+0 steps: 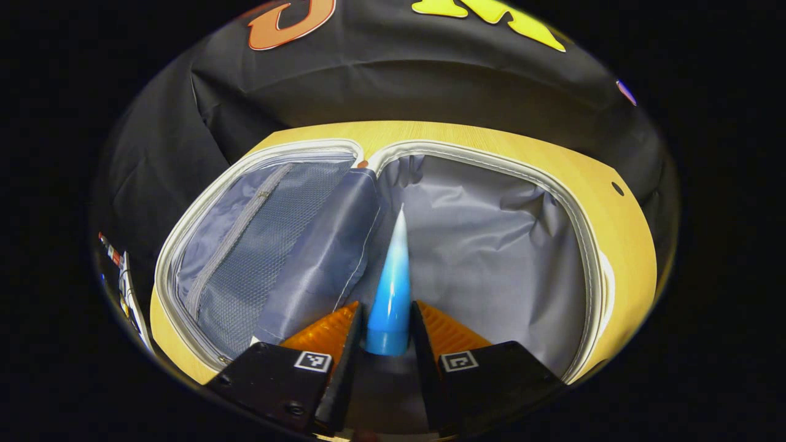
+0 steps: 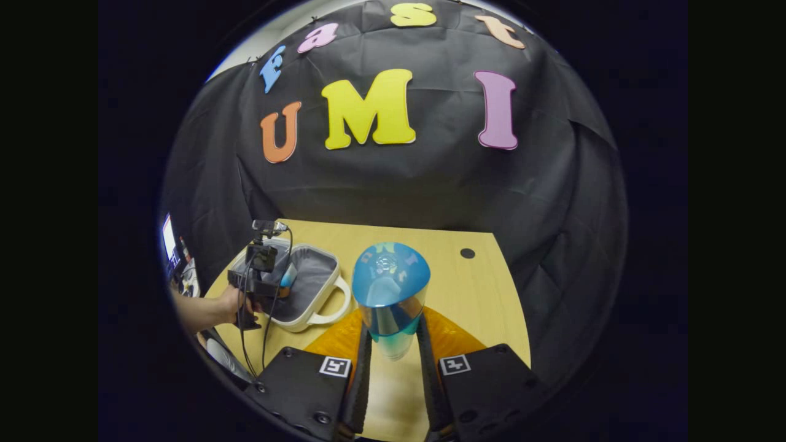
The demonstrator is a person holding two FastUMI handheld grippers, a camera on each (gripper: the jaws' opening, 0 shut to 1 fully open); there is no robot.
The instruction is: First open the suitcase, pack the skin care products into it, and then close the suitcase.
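The suitcase lies open on the table, with grey lining, a white zipper rim and a mesh pocket in its left half. My left gripper hovers over it, shut on a blue tube that tapers to a pale tip pointing into the case. In the right gripper view the small white suitcase sits at the left, with a hand holding the left gripper above it. My right gripper is shut on a clear bottle with a blue cap, held above the table to the right of the case.
The yellow wooden table has a small round hole near its far right corner. A cable hangs from the left gripper. A screen and other gear stand past the table's left edge. Black cloth walls close the back.
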